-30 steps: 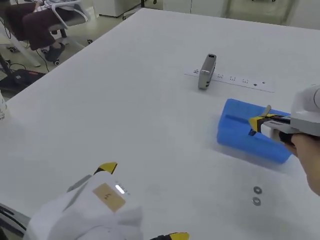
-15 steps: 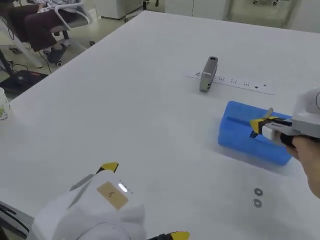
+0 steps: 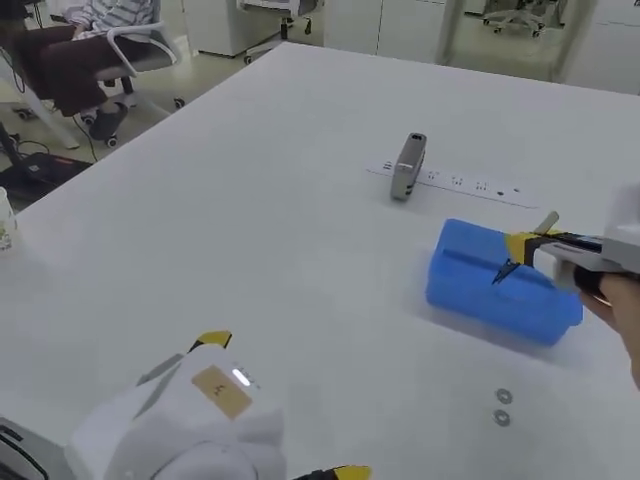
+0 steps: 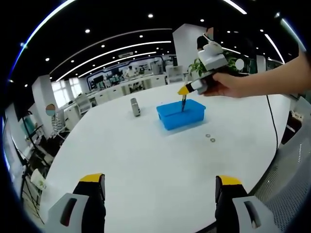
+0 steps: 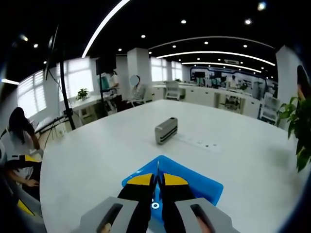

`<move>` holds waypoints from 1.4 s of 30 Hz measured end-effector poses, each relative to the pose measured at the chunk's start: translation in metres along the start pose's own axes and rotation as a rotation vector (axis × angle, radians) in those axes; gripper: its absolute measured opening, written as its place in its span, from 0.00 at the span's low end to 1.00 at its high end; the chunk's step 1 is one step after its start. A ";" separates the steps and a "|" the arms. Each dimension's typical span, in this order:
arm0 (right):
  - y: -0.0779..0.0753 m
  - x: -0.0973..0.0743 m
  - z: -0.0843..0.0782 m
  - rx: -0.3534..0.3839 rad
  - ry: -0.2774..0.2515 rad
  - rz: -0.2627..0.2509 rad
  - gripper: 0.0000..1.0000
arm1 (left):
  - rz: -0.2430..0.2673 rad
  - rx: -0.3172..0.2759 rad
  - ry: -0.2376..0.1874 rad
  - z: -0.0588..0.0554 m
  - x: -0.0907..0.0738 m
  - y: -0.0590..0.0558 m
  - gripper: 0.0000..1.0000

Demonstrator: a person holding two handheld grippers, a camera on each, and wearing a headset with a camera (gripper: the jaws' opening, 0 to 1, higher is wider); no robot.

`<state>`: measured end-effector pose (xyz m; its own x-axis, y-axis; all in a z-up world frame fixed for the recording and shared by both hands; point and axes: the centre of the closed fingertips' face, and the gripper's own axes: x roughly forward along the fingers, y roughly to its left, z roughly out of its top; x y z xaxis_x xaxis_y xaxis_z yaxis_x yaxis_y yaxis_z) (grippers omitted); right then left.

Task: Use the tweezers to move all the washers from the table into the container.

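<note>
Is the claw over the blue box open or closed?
Closed: the right gripper has jaws pressed on the thin tweezers, above the blue container.

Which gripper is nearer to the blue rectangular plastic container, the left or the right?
Right. The right gripper, holding tweezers, is directly above the blue container; the left gripper is far from it.

The desk [image 3: 250, 200] is bare across its left and middle, giving wide room to pass. On the right stands the container [image 3: 470, 290], with a grey block [image 3: 407, 166] and a flat strip [image 3: 470, 183] near behind it. The right gripper [image 3: 520, 245], jaws closed on tweezers [image 3: 502, 268], hangs over the container's right part. Two washers [image 3: 502, 408] lie in front, apart from it, with open desk around. The left gripper [image 4: 160, 180], jaws spread, sits at the near edge, well apart.
</note>
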<state>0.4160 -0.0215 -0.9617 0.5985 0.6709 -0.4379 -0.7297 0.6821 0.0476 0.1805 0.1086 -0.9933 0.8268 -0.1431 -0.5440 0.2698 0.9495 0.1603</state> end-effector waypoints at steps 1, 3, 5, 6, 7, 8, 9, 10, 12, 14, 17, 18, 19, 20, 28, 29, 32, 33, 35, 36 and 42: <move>-0.001 0.000 0.000 -0.007 0.000 -0.002 0.02 | -0.001 0.000 0.001 0.000 0.000 0.000 0.97; -0.002 0.003 -0.003 -0.008 0.008 -0.003 0.02 | -0.003 0.005 0.002 0.000 0.000 -0.001 0.97; -0.003 0.006 -0.006 0.001 0.017 -0.006 0.02 | -0.002 0.008 0.001 0.000 0.000 -0.001 0.97; -0.003 0.007 -0.008 0.015 0.019 -0.005 0.02 | -0.001 0.007 0.000 0.000 0.000 -0.001 0.96; -0.004 0.008 -0.008 0.024 0.018 -0.005 0.02 | 0.000 0.006 0.000 0.001 0.000 0.000 0.96; -0.004 0.008 -0.008 0.031 0.018 -0.005 0.02 | 0.004 0.005 0.000 0.001 -0.001 0.001 0.96; -0.004 0.008 -0.008 0.032 0.019 -0.007 0.02 | 0.005 0.004 0.001 0.001 -0.001 0.001 0.96; -0.004 0.008 -0.008 0.032 0.019 -0.008 0.02 | 0.006 0.002 0.002 0.000 -0.001 0.001 0.96; -0.004 0.005 -0.005 0.034 0.014 -0.008 0.02 | 0.007 0.003 0.000 0.001 -0.001 0.001 0.96; -0.002 0.001 -0.002 0.035 0.006 -0.001 0.02 | 0.005 0.003 0.001 0.001 -0.001 0.001 0.96; 0.003 -0.007 0.001 0.039 -0.002 0.018 0.02 | 0.003 0.007 0.000 0.001 -0.001 0.000 0.96; 0.005 -0.010 0.002 0.037 -0.002 0.022 0.02 | 0.004 0.008 -0.001 0.001 -0.001 0.000 0.96; 0.007 -0.014 0.001 0.027 0.001 0.031 0.02 | 0.011 0.008 -0.006 0.002 -0.002 0.001 0.96; 0.009 -0.017 0.001 0.022 0.003 0.035 0.02 | 0.015 0.006 -0.014 0.003 -0.003 0.002 0.96; 0.020 -0.041 -0.005 0.024 0.011 0.053 0.02 | 0.013 -0.006 -0.035 0.006 -0.004 0.003 0.96; 0.022 -0.044 -0.006 0.028 0.011 0.057 0.02 | 0.012 -0.003 -0.035 0.006 -0.004 0.003 0.95; 0.026 -0.050 -0.011 0.032 0.016 0.065 0.02 | 0.010 0.001 -0.035 0.006 -0.004 0.003 0.95; 0.028 -0.051 -0.013 0.033 0.017 0.067 0.02 | 0.010 0.000 -0.037 0.006 -0.004 0.003 0.95; 0.031 -0.052 -0.018 0.036 0.027 0.071 0.02 | 0.010 -0.002 -0.038 0.007 -0.004 0.003 0.95; 0.033 -0.053 -0.024 0.039 0.037 0.075 0.02 | 0.010 -0.002 -0.039 0.007 -0.004 0.003 0.95; 0.046 -0.054 -0.047 0.059 0.066 0.088 0.02 | 0.005 0.002 -0.038 0.006 -0.003 0.002 0.95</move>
<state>0.3347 -0.0404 -0.9777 0.5083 0.7099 -0.4875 -0.7566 0.6385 0.1408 0.1815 0.1092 -0.9858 0.8461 -0.1493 -0.5117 0.2668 0.9497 0.1640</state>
